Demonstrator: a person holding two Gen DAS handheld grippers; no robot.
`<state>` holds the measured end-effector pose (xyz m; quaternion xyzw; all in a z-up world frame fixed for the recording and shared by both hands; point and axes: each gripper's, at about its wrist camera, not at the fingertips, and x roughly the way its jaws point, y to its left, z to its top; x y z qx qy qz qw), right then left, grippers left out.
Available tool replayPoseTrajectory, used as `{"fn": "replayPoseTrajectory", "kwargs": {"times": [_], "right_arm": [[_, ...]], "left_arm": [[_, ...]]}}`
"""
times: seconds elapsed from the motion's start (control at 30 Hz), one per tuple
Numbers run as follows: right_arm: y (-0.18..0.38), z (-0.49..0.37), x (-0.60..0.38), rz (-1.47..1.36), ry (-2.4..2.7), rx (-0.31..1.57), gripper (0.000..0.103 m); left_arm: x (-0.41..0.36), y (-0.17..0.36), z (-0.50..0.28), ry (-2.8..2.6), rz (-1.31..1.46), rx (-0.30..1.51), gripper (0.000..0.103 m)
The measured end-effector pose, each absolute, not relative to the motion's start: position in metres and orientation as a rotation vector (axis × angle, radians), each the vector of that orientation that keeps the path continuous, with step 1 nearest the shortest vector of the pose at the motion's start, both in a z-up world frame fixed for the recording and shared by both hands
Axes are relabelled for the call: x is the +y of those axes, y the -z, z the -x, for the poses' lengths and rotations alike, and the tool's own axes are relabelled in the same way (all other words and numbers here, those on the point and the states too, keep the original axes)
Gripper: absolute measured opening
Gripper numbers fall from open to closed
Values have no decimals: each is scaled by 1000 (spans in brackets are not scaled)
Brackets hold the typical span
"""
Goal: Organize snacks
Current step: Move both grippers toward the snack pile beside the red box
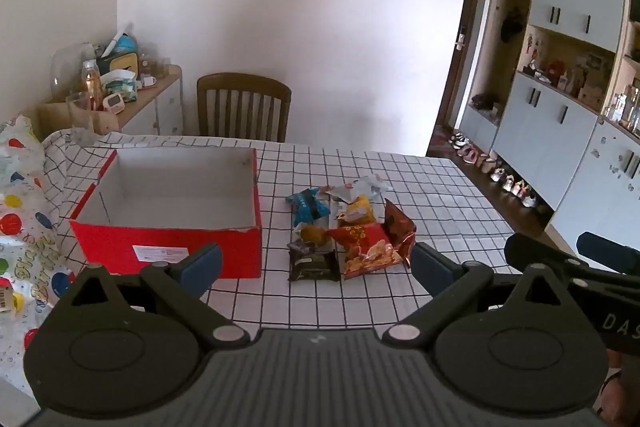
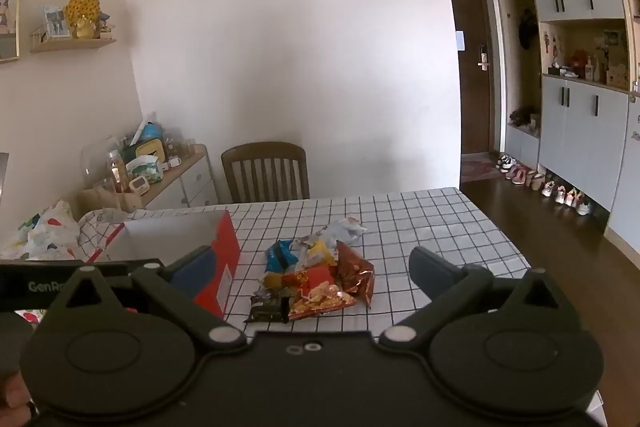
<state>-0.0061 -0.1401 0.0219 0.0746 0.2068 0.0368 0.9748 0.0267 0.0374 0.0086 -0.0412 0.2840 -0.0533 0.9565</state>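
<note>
A pile of snack packets (image 1: 348, 231) lies on the checked tablecloth (image 1: 400, 291), right of an open, empty red box (image 1: 172, 215). The pile holds a red-orange bag (image 1: 368, 247), a blue packet (image 1: 310, 203), a dark packet (image 1: 314, 265) and a brown foil bag (image 1: 400, 227). My left gripper (image 1: 316, 267) is open and empty, above the table's near edge, just short of the pile. In the right wrist view the pile (image 2: 316, 275) and the box (image 2: 218, 267) show too. My right gripper (image 2: 312, 275) is open and empty, short of the pile.
A wooden chair (image 1: 244, 107) stands at the table's far side. A cluttered sideboard (image 1: 116, 87) is at the back left. A patterned cloth (image 1: 20, 211) lies at the table's left end. Cabinets (image 1: 560, 107) and shoes (image 1: 496, 171) line the right wall.
</note>
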Motion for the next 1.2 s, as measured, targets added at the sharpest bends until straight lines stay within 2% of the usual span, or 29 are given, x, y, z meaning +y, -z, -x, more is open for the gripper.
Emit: {"fn": "replayPoseTrajectory", "kwargs": {"times": [0.53, 1.2], "right_arm": [[-25, 2, -131, -135, -87, 441, 103], [-22, -29, -101, -92, -34, 429, 102]], "left_arm": [[47, -6, -32, 107, 86, 588, 101], [80, -4, -78, 169, 80, 590, 101]]}}
